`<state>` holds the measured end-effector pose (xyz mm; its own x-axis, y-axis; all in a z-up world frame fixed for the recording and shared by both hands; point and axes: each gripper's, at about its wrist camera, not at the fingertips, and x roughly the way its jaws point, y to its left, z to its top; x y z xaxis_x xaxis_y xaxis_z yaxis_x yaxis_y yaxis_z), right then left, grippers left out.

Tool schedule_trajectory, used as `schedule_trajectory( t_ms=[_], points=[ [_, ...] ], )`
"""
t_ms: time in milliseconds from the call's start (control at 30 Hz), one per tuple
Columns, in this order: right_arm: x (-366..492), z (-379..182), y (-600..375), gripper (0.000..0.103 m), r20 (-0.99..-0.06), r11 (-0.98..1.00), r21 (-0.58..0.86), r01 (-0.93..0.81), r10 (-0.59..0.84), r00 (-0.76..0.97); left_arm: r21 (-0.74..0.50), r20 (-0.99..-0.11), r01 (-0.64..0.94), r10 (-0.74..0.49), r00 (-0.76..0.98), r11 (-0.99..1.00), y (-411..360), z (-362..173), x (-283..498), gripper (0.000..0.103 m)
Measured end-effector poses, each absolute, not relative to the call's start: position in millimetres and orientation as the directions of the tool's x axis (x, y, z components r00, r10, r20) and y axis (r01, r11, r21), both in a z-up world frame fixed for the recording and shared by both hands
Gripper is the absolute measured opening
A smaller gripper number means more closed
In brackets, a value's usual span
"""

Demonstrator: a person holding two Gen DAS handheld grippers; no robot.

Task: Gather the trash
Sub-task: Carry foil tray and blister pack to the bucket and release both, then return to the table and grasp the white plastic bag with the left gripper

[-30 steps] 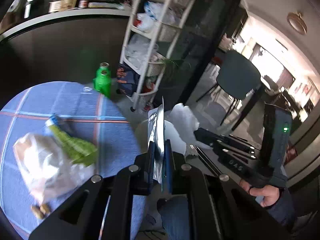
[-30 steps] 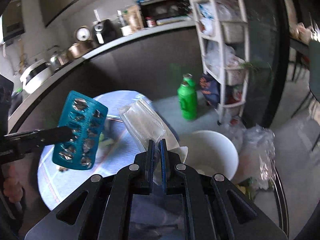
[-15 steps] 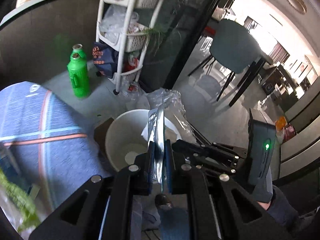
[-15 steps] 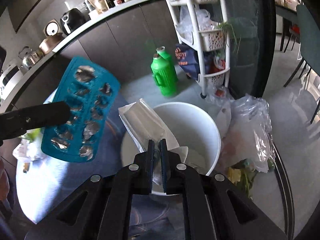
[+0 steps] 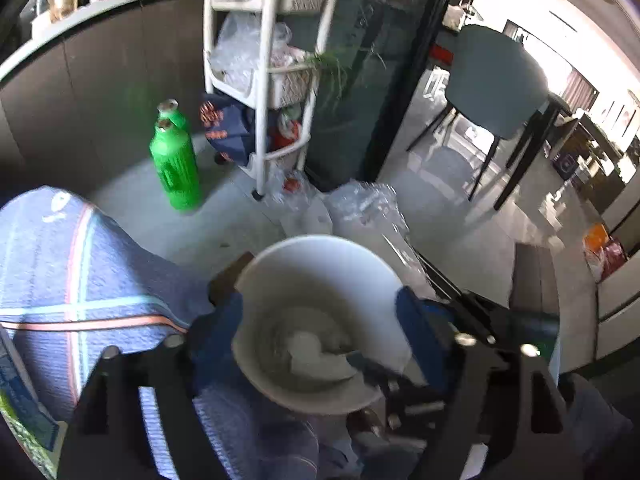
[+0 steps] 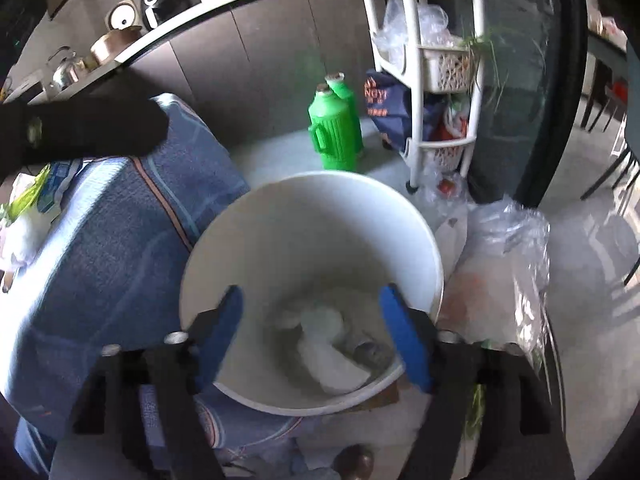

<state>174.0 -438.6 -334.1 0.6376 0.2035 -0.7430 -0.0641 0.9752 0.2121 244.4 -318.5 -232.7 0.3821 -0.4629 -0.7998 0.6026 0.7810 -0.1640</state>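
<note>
Blue-padded and spread wide, our right gripper (image 6: 310,332) and left gripper (image 5: 320,320) both hang empty over the round, smooth white bucket (image 6: 424,248). Crumpled white wrappers (image 6: 328,344) lie on its bottom. At nine o'clock sits the woven blue tablecloth (image 6: 120,232); at three, a crinkled clear bag (image 6: 508,264). Farther, at twelve, stands a ribbed green jug (image 6: 334,136).

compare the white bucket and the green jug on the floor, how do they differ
The white bucket is wide, open-topped and holds crumpled trash; the green jug is narrow, tall and capped. The bucket sits against the blue tablecloth, under both open grippers; the jug stands farther back, by the white shelf rack. Both stand upright on the floor.
</note>
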Motion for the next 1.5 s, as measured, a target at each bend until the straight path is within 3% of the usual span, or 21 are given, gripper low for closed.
schedule_trajectory(
  t_ms=[67,567,1000,1267,1500],
  points=[
    [170,-330,-438,0.094,-0.736,0.973,0.220,-0.066,0.210,0.644,-0.162,-0.790,0.581,-0.457,0.407,0.798,-314,-226,244,0.100],
    [142,-254,-402,0.094,-0.706,0.979,0.193,-0.066,0.185,0.683,-0.126,-0.744,0.454,-0.387,0.545,0.882,-254,-165,192,0.099],
    [95,-162,-321,0.094,-0.640,0.980,0.088,-0.181,0.195,0.744,-0.113,-0.685,0.241,-0.251,0.684,0.964,-141,-100,111,0.099],
    [77,-136,-261,0.094,-0.636,0.958,0.041,-0.283,0.243,0.733,-0.121,-0.703,0.104,-0.159,0.694,0.987,-68,-100,79,0.099],
    [71,-145,-214,0.094,-0.671,0.922,0.040,-0.386,0.311,0.673,-0.157,-0.740,-0.018,-0.105,0.665,0.987,0,-128,55,0.099]
  ],
)
